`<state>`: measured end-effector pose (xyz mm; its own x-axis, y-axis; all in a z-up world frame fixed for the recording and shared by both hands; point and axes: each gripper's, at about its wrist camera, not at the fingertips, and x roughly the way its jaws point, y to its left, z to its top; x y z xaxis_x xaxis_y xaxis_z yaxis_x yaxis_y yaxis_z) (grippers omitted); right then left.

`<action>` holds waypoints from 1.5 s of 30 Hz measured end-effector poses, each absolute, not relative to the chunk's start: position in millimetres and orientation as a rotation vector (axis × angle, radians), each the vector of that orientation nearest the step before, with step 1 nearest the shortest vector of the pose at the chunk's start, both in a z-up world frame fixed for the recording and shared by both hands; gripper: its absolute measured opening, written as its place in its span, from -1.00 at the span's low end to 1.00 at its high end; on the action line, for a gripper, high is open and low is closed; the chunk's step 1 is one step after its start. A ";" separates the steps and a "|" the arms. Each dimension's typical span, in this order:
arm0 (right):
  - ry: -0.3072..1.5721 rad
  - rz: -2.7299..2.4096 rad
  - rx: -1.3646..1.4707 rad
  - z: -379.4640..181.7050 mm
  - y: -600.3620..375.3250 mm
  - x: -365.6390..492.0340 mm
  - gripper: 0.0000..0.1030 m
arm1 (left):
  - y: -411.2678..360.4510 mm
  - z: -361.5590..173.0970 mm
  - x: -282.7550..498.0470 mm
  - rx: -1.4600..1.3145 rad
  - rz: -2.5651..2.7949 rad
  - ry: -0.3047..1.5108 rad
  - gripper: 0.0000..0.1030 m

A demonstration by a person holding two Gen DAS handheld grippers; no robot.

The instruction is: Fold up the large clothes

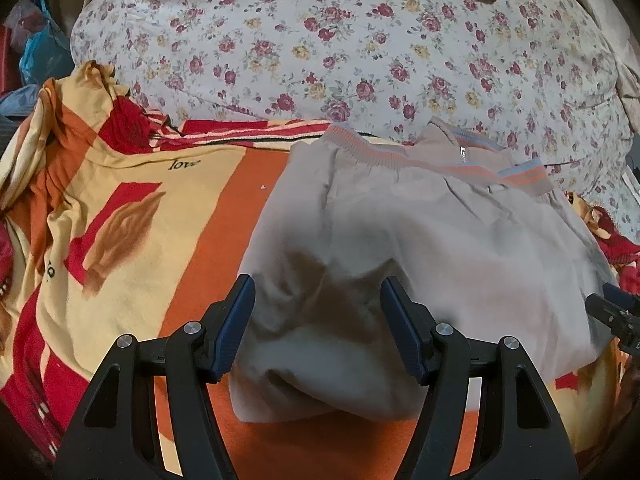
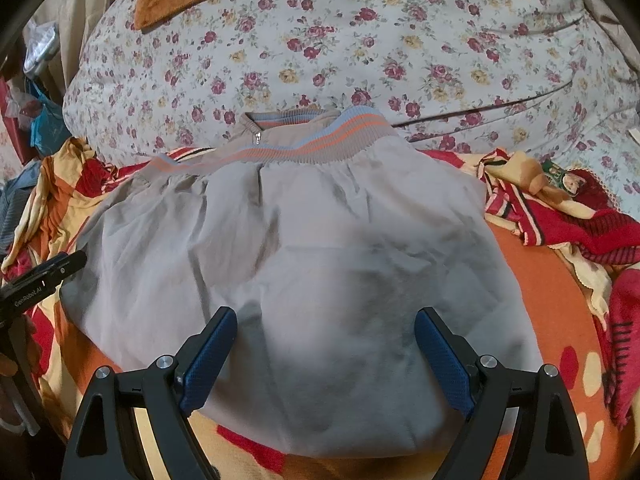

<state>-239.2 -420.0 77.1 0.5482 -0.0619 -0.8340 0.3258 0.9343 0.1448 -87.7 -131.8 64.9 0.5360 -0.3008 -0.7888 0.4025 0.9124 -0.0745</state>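
Claws, left [image 1: 318, 324] and right [image 2: 326, 360], hover agape over grey jacket [image 2: 304, 264].

Dim warm indoor light, soft dark shadow patch on grey garment [image 2: 304, 248] at lower centre of both views, heavy fisheye bending, black vignette corners, centre slightly smeared, no glare

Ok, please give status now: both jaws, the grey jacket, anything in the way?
Left gripper open, right gripper open, both empty above the cloth. Grey jacket lies partly folded on orange blanket. Nothing in the way.
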 end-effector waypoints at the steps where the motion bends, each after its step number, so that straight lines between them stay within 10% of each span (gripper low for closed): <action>1: 0.967 -0.233 0.298 77.1 -420.1 -239.2 0.72 | -131.2 64.9 -87.8 0.120 -0.421 0.915 0.27; 19: 0.912 -0.121 0.221 109.5 -399.6 -214.1 0.71 | -98.4 66.4 -57.4 -0.083 -0.473 0.989 0.27; 25: 0.915 -0.093 0.175 101.9 -399.6 -189.7 0.42 | -85.9 51.2 -21.2 -0.228 -0.506 1.082 0.52; 40: 0.963 -0.114 0.273 72.6 -445.6 -174.4 0.41 | -144.0 16.0 12.6 -0.127 -0.651 1.224 0.98; 43: 0.957 -0.125 0.303 73.0 -456.4 -175.2 0.41 | -147.6 16.6 8.6 -0.115 -0.679 1.228 0.69; 45: 0.962 -0.143 0.318 71.1 -464.0 -177.1 0.41 | -148.0 19.2 3.1 -0.124 -0.693 1.223 0.14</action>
